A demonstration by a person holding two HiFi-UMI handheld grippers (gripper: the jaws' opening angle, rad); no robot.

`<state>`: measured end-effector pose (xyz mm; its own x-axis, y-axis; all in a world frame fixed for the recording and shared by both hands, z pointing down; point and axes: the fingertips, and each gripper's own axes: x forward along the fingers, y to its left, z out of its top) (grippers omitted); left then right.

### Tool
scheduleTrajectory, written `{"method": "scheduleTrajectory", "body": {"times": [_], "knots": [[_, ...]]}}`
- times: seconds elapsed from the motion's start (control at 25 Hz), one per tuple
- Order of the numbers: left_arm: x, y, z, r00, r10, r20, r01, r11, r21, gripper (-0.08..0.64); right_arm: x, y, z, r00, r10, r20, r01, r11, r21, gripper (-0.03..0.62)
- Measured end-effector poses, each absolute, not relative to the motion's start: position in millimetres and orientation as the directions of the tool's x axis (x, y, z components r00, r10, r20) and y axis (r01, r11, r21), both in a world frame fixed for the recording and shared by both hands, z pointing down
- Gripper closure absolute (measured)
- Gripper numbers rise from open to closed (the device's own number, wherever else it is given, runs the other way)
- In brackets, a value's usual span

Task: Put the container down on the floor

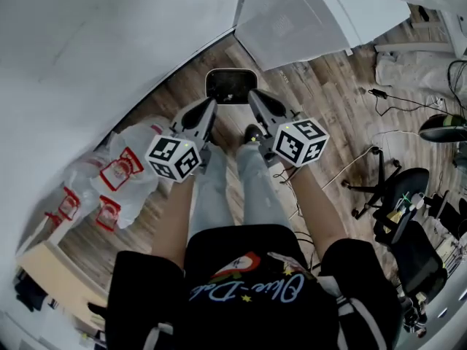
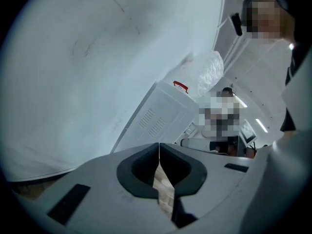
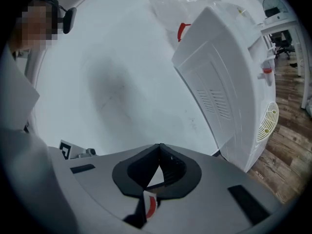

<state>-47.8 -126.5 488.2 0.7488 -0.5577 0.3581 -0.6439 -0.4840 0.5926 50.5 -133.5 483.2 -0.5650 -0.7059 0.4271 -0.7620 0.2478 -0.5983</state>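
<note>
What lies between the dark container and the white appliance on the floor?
Head view: only bare wooden floor between the dark container and the white appliance.

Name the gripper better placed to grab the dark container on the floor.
Right gripper, marginally: its shut tips seem to reach the container; the left gripper, also shut, ends just short. Either must open first.

Grainy wood-plank floor [image 1: 328, 79]; smooth matt wall [image 1: 95, 42]; thin, crinkled, glossy plastic bags [image 1: 128, 173].
</note>
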Motion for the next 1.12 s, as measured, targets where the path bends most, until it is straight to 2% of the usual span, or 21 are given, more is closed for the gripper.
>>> {"method": "scheduleTrajectory", "body": {"times": [0.68,1.12], "knots": [[-71.2,-108.6,379.1,0.724,-0.604,0.333,-0.680,-0.548,0.487,0.555,43.6,-117.4,383.1,-0.566,-0.740,0.364,-0.773,0.323,-0.546,0.594],[-72.6,-103.2,327.7,0.709,-0.646,0.282,-0.680,-0.520,0.517,0.555,45.6,-106.2,328.7,-0.567,-0.763,0.311,-0.771,0.358,-0.527,0.594]]}}
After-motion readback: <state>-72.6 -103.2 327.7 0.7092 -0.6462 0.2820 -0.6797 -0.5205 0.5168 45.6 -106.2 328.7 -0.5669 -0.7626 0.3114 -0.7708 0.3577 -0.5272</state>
